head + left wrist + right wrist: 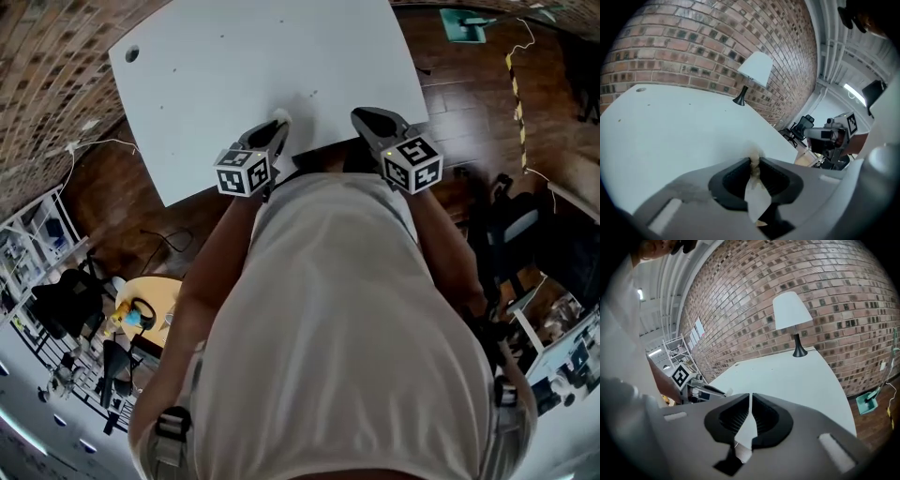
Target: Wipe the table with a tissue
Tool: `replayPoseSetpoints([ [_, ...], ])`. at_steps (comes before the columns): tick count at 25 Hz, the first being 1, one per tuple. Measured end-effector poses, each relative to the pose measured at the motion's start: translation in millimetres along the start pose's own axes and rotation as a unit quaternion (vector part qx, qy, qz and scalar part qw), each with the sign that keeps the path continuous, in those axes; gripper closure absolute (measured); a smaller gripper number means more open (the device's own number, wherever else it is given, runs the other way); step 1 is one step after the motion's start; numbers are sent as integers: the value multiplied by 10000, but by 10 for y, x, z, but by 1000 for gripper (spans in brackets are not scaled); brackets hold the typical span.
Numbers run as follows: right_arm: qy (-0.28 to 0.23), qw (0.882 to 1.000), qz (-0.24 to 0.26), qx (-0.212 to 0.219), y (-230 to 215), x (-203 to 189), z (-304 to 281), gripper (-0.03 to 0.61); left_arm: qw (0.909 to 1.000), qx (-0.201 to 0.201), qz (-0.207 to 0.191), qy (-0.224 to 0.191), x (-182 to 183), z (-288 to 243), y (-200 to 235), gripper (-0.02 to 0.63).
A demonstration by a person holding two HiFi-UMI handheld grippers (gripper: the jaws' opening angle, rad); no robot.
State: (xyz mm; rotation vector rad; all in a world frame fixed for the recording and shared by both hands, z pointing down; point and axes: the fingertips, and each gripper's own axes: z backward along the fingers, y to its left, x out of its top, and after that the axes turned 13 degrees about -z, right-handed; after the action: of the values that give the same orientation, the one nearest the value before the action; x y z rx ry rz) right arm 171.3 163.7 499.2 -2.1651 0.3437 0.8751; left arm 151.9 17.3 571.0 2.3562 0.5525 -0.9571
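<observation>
Seen from above, a person in a pale shirt [328,337] bends forward with both arms stretched ahead, a two-jaw gripper in each hand. The left forearm [217,258] and right forearm [448,246] run out from the shoulders and draw closer together toward the grippers. The left gripper [279,124] points forward and downward, with the left marker cube [244,172] facing up toward the camera. Its jaws are clamped on a white tissue [757,199], which bunches between the pads and pokes out past the tips. The right gripper [362,114] sits beside it, near but apart, likewise angled down, with the right marker cube [413,163] on top. Its jaws are drawn together, with only a hairline slit between them.
</observation>
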Motion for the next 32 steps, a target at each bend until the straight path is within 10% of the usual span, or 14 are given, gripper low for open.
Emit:
replayPoseSetpoints([
  [20, 13, 9988, -412, 249, -785, 203, 367, 554, 9866, 1024, -347, 1224, 151, -904, 58, 543],
  [32, 62, 9986, -451, 267, -952, 248, 412, 554, 9787, 928, -641, 1713, 258, -1184, 14, 545],
])
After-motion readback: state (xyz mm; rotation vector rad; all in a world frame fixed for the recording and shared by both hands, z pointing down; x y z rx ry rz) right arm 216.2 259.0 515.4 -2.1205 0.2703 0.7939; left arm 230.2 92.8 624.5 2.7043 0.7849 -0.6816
